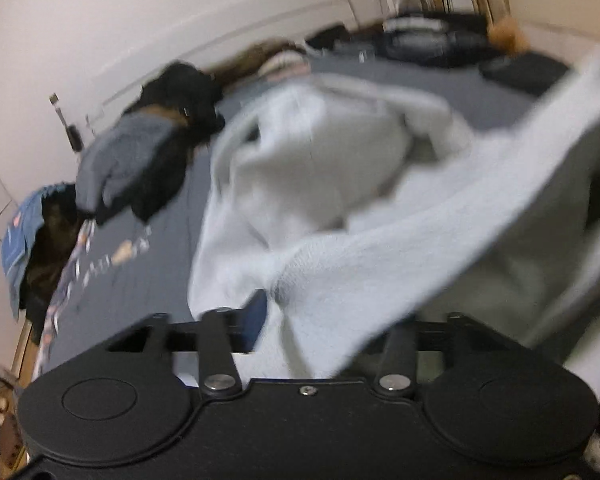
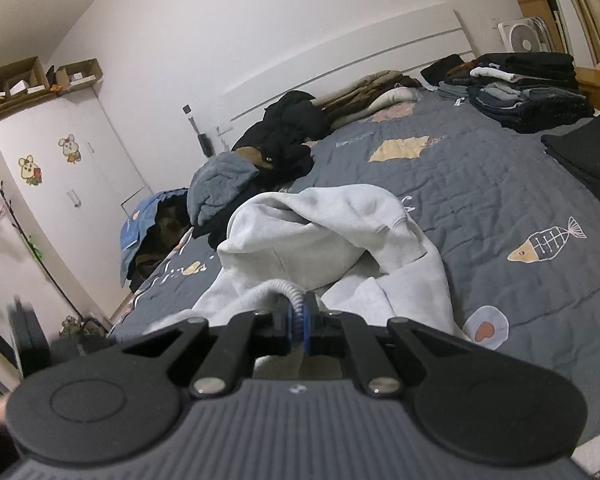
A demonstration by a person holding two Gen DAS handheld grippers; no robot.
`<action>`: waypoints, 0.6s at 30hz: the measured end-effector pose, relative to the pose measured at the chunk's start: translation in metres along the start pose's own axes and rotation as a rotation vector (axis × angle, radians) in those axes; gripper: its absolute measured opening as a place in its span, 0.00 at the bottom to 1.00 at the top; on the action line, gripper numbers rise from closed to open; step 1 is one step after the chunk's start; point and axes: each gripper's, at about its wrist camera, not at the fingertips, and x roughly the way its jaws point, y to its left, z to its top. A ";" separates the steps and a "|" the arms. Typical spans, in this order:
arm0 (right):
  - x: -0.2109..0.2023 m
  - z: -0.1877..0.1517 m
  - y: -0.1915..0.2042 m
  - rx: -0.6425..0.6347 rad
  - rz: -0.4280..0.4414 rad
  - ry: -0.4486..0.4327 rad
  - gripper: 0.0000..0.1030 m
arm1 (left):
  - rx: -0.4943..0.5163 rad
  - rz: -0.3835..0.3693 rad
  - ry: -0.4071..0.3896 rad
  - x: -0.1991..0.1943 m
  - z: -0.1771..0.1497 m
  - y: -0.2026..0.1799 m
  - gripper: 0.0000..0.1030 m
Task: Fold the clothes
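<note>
The hoodie (image 2: pixel 332 240) is pale grey, its cuff ribbed. Under it the quilt (image 2: pixel 480 184) is slate blue, stitched in squares, with tan patches and a tan-headed fish skeleton (image 2: pixel 546 244) outlined in white. Left of the hoodie lies a blue-grey fleece (image 2: pixel 220 188) against a black heap (image 2: pixel 288 132). The wardrobe (image 2: pixel 60 184) is white with cartoon mouse stickers. The right claw (image 2: pixel 298 318) is black with blue pads.

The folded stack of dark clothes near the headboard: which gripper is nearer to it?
Neither clearly. Both grippers, left and right, are at the light grey hoodie; the stack lies far across the bed.
</note>
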 end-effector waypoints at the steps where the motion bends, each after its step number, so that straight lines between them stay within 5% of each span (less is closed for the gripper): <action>1: 0.001 0.002 0.000 0.001 0.002 -0.002 0.05 | 0.015 -0.001 0.020 0.001 -0.007 -0.006 0.51; 8: 0.006 0.012 -0.010 0.036 0.010 -0.026 0.05 | 0.046 0.080 0.105 0.022 -0.039 -0.019 0.62; 14: 0.011 0.012 -0.013 0.054 0.014 -0.028 0.05 | -0.187 0.147 0.077 0.051 -0.032 0.001 0.61; 15: 0.011 0.012 -0.013 0.053 0.015 -0.026 0.05 | -0.236 0.152 0.080 0.055 -0.032 0.006 0.59; 16: 0.012 0.012 -0.013 0.053 0.016 -0.025 0.05 | -0.280 0.153 0.089 0.058 -0.034 0.011 0.43; 17: 0.013 0.012 -0.013 0.052 0.017 -0.023 0.05 | -0.325 0.149 0.102 0.063 -0.035 0.018 0.11; 18: 0.013 0.012 -0.013 0.051 0.018 -0.022 0.05 | -0.367 0.142 0.113 0.066 -0.036 0.026 0.06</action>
